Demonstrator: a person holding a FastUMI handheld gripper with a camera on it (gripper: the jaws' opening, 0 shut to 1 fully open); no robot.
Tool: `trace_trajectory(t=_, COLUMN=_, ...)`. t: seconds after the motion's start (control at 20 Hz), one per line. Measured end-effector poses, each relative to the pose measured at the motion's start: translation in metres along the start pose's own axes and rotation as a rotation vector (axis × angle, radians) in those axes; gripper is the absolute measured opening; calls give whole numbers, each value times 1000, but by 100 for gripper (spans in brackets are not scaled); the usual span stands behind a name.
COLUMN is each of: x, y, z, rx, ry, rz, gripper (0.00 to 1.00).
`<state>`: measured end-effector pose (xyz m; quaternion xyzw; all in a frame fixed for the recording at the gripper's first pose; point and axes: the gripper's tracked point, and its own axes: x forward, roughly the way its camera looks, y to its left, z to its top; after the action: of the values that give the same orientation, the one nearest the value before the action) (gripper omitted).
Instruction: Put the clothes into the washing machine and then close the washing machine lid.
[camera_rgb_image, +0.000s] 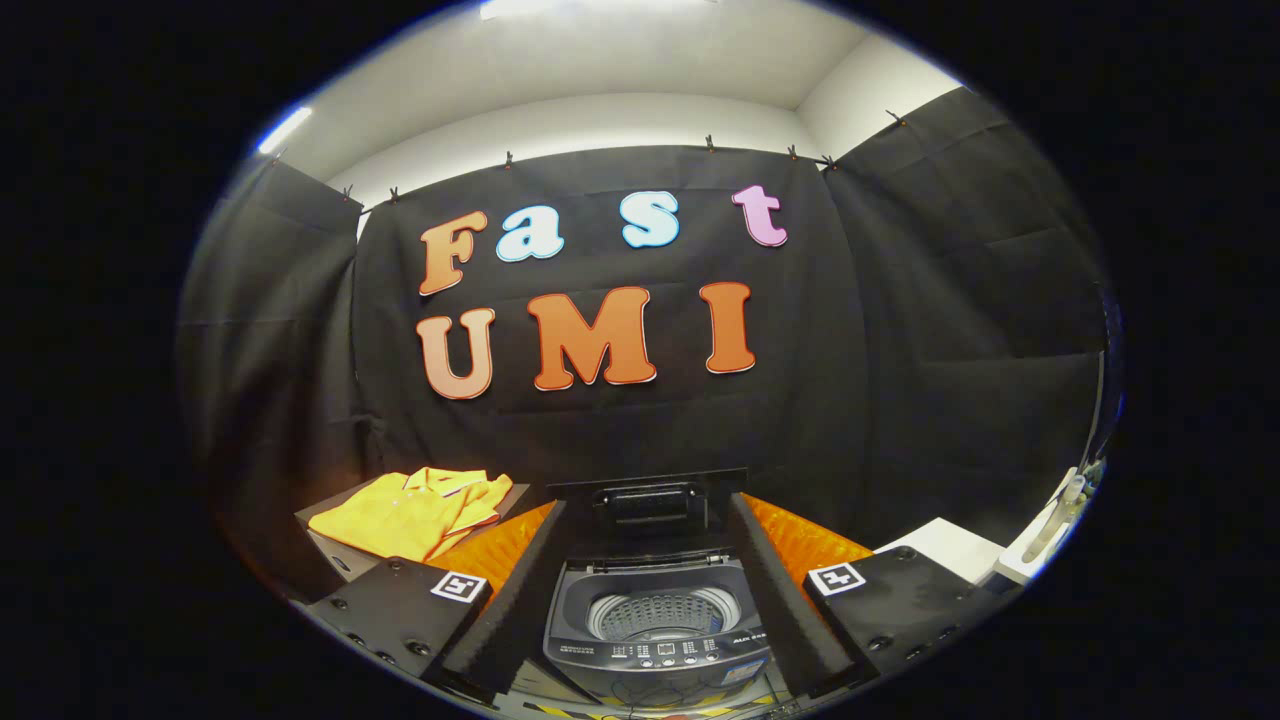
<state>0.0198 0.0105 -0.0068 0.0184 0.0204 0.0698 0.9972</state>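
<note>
The washing machine (655, 625) is seen between the fingers of the hand-held gripper (640, 600), its lid (648, 505) raised upright behind a round, perforated metal drum in which no clothes can be seen. The fingers are spread wide, nothing held. The clothes (420, 512), soft folded yellow fabric, are lying on a dark box (335, 550) beyond the left finger
</note>
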Motion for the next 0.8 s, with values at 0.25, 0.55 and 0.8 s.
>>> trace_trajectory(t=0.25, x=9, y=21, z=9, rx=-23, ry=-13, rz=20, gripper=98)
trace_trajectory(t=0.55, x=13, y=53, z=8, rx=-17, ry=-17, rz=-25, gripper=98)
trace_trajectory(t=0.8, x=18, y=72, z=7, rx=-23, ry=2, rz=-95, gripper=98)
